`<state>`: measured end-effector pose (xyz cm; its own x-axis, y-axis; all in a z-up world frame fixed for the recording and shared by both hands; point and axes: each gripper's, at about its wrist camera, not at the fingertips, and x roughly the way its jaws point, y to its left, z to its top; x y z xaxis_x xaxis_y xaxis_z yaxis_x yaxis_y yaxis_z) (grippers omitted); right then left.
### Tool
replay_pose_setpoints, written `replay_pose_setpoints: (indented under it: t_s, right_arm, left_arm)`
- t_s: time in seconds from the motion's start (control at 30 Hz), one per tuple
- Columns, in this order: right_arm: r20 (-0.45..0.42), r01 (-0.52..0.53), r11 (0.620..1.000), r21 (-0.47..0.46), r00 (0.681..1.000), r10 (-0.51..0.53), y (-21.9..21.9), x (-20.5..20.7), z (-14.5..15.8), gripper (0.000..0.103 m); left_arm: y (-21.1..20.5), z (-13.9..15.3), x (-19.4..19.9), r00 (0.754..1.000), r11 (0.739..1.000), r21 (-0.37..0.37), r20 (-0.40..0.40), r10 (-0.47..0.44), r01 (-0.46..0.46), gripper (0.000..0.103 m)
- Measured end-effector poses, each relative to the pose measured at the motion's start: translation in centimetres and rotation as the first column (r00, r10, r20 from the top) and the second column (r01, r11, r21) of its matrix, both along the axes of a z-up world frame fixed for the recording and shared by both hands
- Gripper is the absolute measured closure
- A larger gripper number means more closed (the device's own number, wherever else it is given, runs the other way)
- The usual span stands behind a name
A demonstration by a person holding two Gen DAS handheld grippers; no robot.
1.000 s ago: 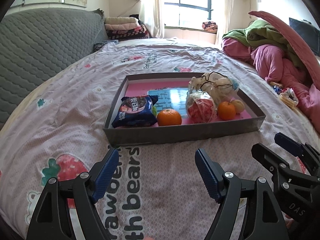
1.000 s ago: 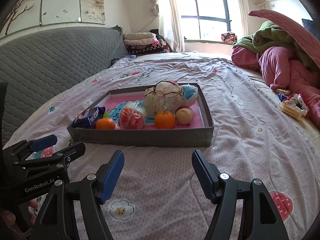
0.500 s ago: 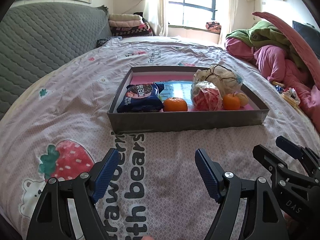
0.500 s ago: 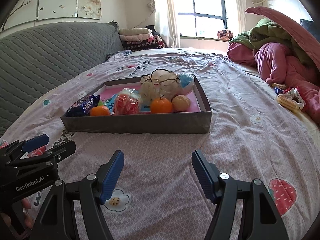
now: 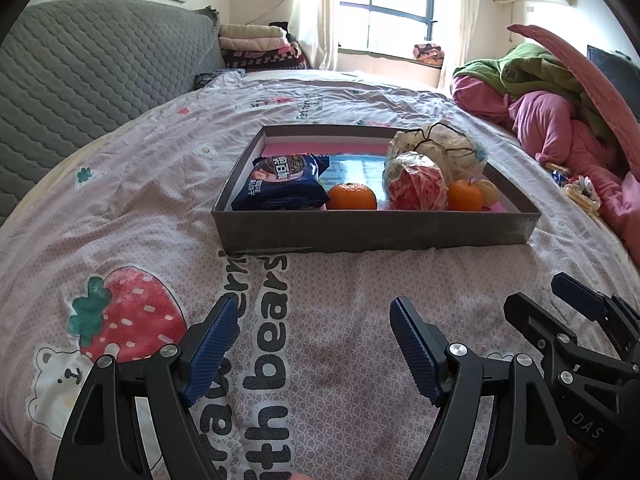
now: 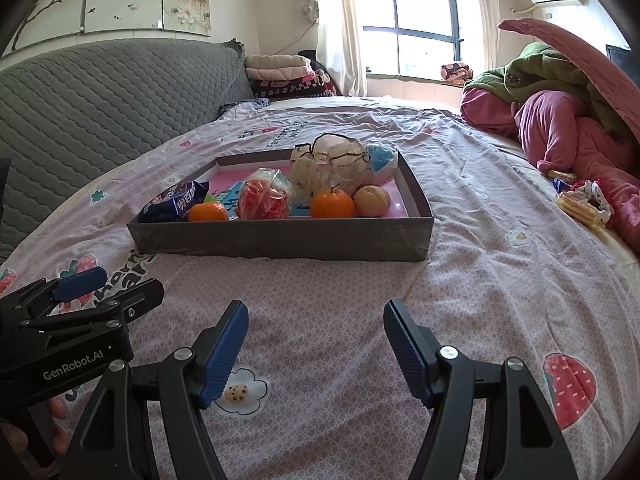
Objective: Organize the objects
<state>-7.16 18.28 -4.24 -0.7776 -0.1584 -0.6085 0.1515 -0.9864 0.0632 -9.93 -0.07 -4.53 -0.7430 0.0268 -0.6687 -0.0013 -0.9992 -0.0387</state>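
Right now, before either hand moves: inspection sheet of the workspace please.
Surface: strawberry-print bedspread, wrinkled.
Job's things: grey tray holds blue snack packet, two oranges, red bagged item, white bundle, pale round fruit.
Clutter: striped packet on the bed right of the tray.
Grippers: left tongs and right tongs open, empty, short of the tray.
Cables: nothing seen.
Surroundings: grey headboard, window, heaped bedding.

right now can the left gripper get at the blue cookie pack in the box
Probably yes. The left gripper is open and empty, with only bare bedspread before the box. The blue cookie pack lies uncovered at the near left corner, just behind the low wall.
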Motion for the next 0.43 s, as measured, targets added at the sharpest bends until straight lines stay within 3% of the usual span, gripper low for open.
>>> replay_pose_setpoints:
  t_s: [0.43]
  right_arm:
    - [0.032,-0.001,1.0,-0.012,0.999,0.001,0.05,-0.43,-0.52,0.033]
  left_arm:
    - [0.36,-0.43,-0.03,1.0,1.0,-0.024,0.011,-0.003,0.003,0.023]
